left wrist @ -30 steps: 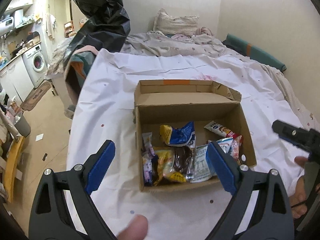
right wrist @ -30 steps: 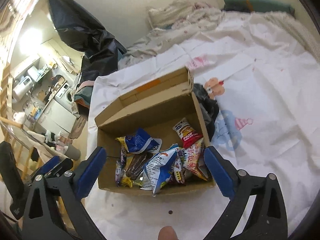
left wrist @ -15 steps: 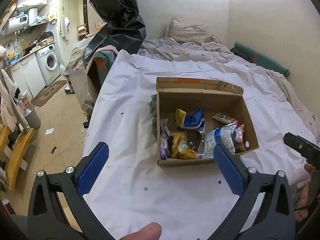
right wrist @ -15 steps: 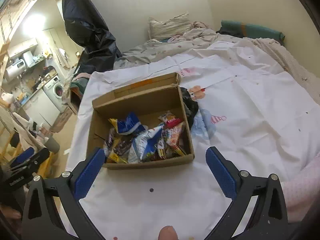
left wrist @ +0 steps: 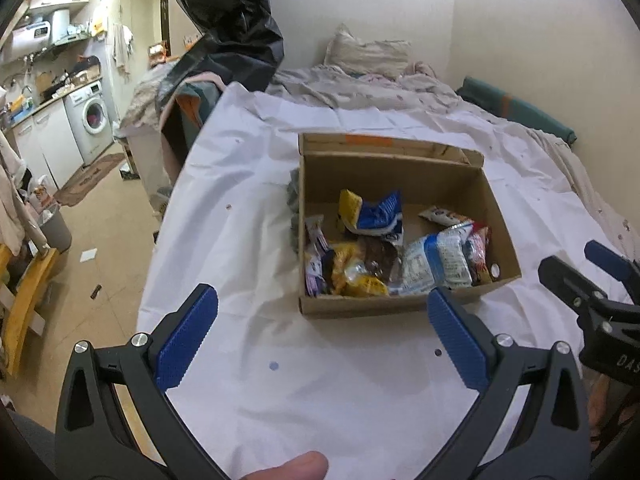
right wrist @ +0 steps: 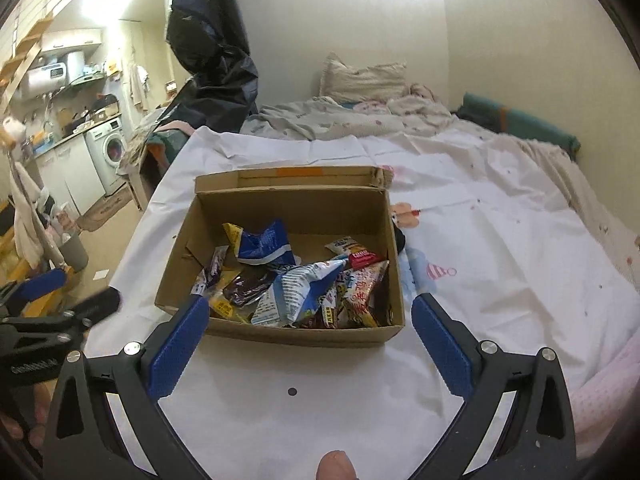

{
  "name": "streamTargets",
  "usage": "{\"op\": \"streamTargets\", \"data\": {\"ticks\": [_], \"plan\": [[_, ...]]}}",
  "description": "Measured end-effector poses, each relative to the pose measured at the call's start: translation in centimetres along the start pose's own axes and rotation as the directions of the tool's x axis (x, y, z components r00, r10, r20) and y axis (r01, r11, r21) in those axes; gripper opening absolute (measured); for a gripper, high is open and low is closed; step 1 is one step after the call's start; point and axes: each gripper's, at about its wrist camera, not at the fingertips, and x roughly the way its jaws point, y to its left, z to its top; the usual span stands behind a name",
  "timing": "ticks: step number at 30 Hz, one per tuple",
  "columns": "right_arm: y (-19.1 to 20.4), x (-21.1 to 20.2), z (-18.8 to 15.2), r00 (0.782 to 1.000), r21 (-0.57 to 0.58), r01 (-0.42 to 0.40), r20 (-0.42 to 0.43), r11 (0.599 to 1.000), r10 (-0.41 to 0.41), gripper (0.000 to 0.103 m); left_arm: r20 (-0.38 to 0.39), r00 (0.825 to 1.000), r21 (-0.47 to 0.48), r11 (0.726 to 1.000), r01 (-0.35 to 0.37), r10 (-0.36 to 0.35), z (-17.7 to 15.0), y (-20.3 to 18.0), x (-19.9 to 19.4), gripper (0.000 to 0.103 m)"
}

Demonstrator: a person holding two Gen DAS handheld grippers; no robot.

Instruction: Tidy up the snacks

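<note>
An open cardboard box sits on the white sheet and holds several snack packets: a blue and yellow bag, a light blue packet, a red packet and a dark brown wrapper. My left gripper is open and empty, held back in front of the box. My right gripper is open and empty, just before the box's near wall. Each gripper shows at the edge of the other's view.
The box stands on a bed covered by a white sheet with small cartoon prints. A pillow and crumpled bedding lie at the far end. A black plastic bag hangs at the left, with a washing machine and kitchen beyond.
Both grippers have pulled back and up from the box, so it looks smaller and farther away. Both stay open and empty. The snacks in the box have not moved.
</note>
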Motion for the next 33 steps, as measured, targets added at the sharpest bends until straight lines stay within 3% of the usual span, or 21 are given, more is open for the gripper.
{"op": "streamTargets", "data": {"ticks": [33], "plan": [[-0.01, 0.53, -0.43, 0.999, -0.005, 0.020, -0.025, 1.000, -0.020, 0.103, 0.002, 1.000, -0.033, 0.999, 0.003, -0.002, 0.05, 0.56, -0.10, 0.103]]}}
